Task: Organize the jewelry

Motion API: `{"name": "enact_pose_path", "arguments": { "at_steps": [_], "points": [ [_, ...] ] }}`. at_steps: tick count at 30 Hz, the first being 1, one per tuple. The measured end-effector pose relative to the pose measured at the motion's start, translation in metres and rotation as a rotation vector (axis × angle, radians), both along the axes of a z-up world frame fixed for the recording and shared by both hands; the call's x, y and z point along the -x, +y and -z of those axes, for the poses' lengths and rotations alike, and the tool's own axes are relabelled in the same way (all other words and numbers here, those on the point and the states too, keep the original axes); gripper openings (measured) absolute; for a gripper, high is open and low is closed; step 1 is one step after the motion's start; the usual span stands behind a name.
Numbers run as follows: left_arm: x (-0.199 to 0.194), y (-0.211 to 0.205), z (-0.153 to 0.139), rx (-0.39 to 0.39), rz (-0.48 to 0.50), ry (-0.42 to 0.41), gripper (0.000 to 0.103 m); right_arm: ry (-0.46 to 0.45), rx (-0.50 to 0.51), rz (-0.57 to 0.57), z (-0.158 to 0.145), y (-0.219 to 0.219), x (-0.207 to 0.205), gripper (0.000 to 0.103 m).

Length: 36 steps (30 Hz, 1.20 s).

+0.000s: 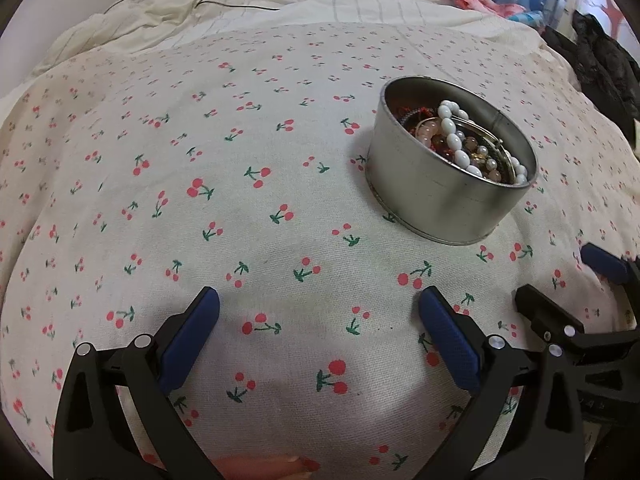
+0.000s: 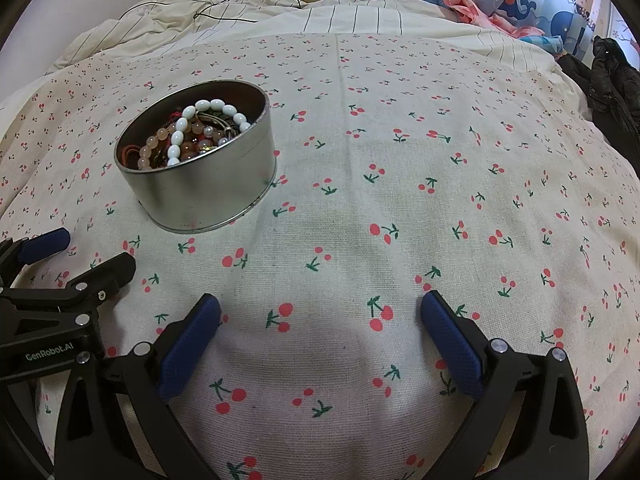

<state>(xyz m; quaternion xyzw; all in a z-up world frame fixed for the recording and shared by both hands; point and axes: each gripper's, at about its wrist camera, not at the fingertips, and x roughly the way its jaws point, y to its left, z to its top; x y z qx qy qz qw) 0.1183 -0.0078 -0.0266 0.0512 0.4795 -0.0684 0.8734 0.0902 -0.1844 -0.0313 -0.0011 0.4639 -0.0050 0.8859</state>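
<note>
Mixed bead jewelry (image 2: 188, 136) all sat in round silver metal tin (image 1: 440, 196); both tongs, left (image 1: 319, 334) & right (image 2: 320, 338), were spread wide, empty; sorting prob. not begun.

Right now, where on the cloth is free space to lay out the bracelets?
The cherry cloth is bare to the right of the metal tin, and also between the tin and the left gripper. The tin itself is crowded with beads.
</note>
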Motion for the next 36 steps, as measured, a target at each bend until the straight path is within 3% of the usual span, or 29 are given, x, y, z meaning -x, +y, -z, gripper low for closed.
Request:
{"name": "enact_pose_path", "arguments": {
  "at_steps": [36],
  "points": [
    [0.0007, 0.0006, 0.0009, 0.007, 0.002, -0.007, 0.096, 0.000, 0.001, 0.001, 0.0001, 0.0004, -0.0001, 0.096]
  ]
}}
